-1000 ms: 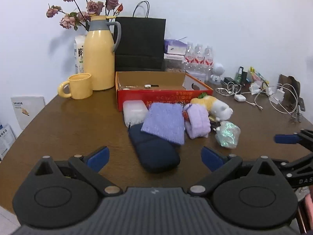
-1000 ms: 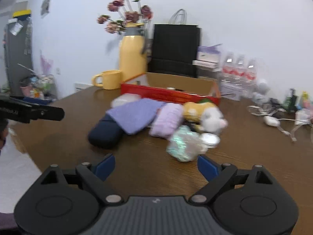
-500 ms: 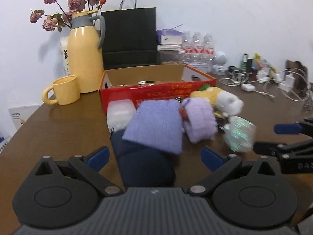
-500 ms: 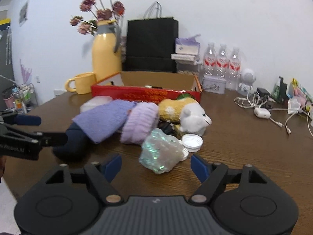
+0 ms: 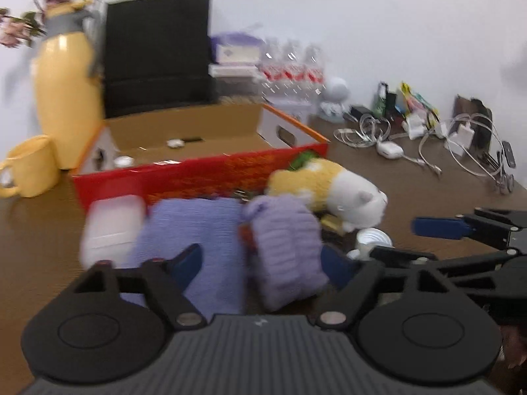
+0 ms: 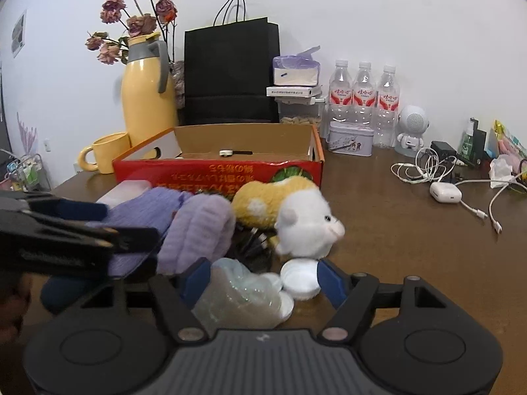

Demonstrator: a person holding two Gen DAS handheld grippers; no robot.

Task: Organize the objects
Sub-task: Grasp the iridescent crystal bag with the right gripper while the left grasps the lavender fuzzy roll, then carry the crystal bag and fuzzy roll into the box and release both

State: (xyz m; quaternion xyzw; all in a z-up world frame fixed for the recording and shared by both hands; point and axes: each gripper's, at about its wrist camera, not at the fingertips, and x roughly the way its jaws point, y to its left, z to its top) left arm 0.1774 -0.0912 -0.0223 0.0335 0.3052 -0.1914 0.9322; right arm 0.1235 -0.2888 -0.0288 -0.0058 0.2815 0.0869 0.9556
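Note:
A pile lies on the brown table in front of an open red cardboard box (image 5: 201, 177) (image 6: 217, 172): a flat purple cloth (image 5: 197, 230), a rolled purple cloth (image 5: 285, 247) (image 6: 197, 230), a yellow-and-white plush toy (image 5: 329, 191) (image 6: 296, 214), a white plastic container (image 5: 112, 230), a crumpled clear plastic bag (image 6: 240, 293) and a white lid (image 6: 301, 278). My left gripper (image 5: 263, 263) is open around the purple cloths. My right gripper (image 6: 263, 279) is open around the plastic bag and lid. It also shows at the right of the left wrist view (image 5: 461, 230).
A yellow jug with dried flowers (image 6: 148, 98), a yellow mug (image 6: 105, 151), a black paper bag (image 6: 230, 72), three water bottles (image 6: 364, 98), a tin (image 6: 350, 138), a small white robot figure (image 6: 411, 128) and tangled cables with chargers (image 6: 444, 181) stand behind and right.
Both grippers have moved forward into the pile. The left now straddles the purple cloths, the right the plastic bag and lid. The dark blue pouch has dropped out of the left view.

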